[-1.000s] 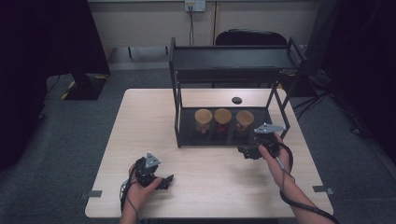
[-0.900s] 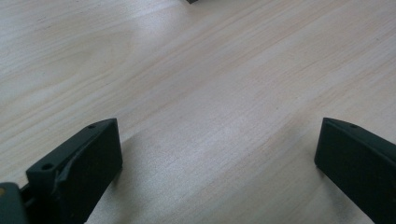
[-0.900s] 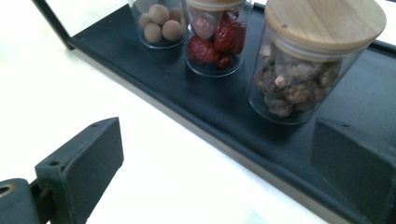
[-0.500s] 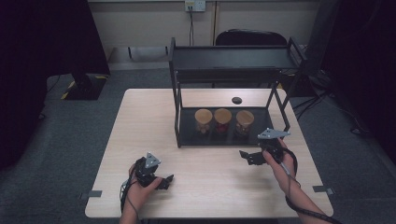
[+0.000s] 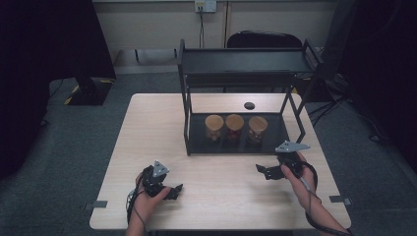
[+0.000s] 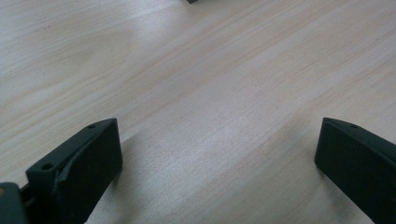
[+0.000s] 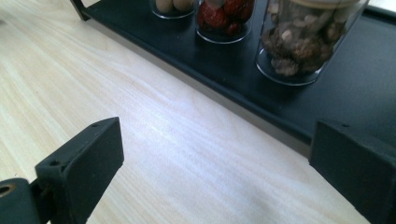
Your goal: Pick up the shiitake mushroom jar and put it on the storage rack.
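Jars (image 5: 235, 127) on the rack's bottom shelf (image 5: 275, 140) stand just beyond the right tool (image 5: 265, 171), jaws apart.

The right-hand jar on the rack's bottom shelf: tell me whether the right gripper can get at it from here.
Probably yes. The right gripper is open, and bare table lies between it and the right-hand jar, which stands near the shelf's open front edge.

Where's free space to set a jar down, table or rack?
Bare tabletop left of the rack, and in front of it between the left gripper and right gripper. The bottom shelf has room beside the crowded three jars.
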Demonstrator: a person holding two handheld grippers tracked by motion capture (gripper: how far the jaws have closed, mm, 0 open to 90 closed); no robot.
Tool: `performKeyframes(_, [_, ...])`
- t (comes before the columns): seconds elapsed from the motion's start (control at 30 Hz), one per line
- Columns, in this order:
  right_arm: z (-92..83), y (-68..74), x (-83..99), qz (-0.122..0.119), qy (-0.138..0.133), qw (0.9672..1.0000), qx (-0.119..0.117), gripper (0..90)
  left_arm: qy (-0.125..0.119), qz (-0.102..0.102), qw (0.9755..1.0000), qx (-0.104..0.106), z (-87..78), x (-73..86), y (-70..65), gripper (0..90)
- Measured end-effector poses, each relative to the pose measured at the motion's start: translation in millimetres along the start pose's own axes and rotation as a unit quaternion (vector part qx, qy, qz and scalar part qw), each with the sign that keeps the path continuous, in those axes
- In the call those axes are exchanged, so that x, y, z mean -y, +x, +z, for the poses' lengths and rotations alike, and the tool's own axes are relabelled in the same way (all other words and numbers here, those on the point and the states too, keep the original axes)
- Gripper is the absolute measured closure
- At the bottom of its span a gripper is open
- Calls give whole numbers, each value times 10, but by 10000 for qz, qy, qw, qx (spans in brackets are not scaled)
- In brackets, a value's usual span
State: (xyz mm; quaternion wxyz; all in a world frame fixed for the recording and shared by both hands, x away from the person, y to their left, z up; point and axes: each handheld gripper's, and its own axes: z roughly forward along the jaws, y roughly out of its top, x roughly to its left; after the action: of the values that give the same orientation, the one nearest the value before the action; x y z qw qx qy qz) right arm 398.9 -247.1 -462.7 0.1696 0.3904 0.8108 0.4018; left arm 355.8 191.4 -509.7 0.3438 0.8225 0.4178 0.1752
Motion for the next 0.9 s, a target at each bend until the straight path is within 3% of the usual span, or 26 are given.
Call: performKeyframes(0.9, [-119,24,180,-56,-28,9999,-107,25,-1,-1,10000,0,0,0,0,3])
